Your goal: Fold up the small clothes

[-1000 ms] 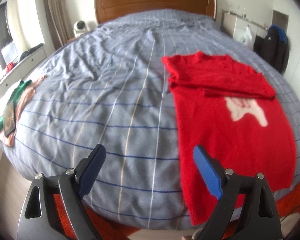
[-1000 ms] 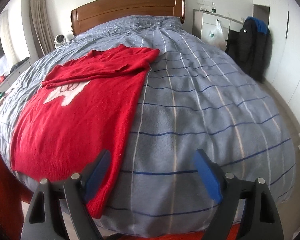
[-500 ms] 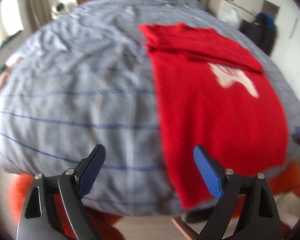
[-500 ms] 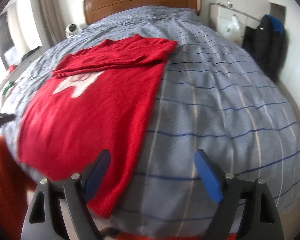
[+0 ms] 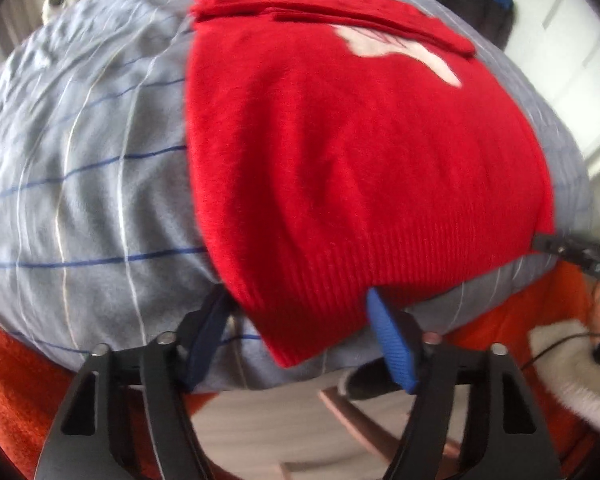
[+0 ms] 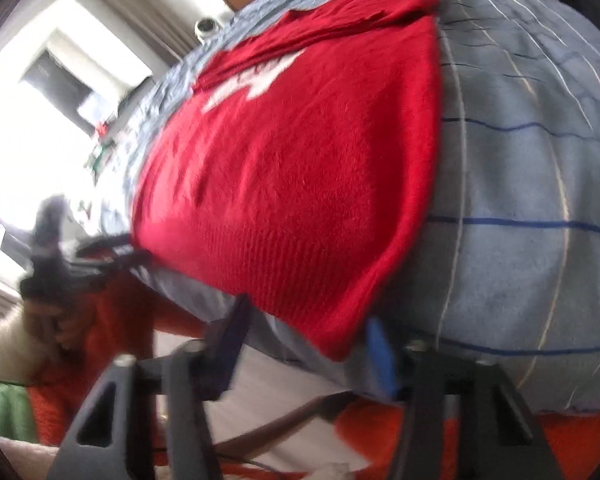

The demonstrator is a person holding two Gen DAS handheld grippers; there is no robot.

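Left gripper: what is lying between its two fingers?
In the left wrist view, the near hem corner of the red sweater lies between the fingers of the left gripper, whose jaws are closing; the bedcover is beneath.

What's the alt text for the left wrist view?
Left gripper is closing around the near hem corner of a red sweater, which lies flat on a bed with a grey-blue striped cover. The pads do not yet press on it.

Daylight floods in, bright and soft, with no hard shadows on the bed [image 5: 80, 152]. The window [image 6: 32, 128] in the right wrist view blows out to pure white. Both views smear with motion blur, the right one worse. Fisheye bulge bends everything; dark vignette rings the corners.
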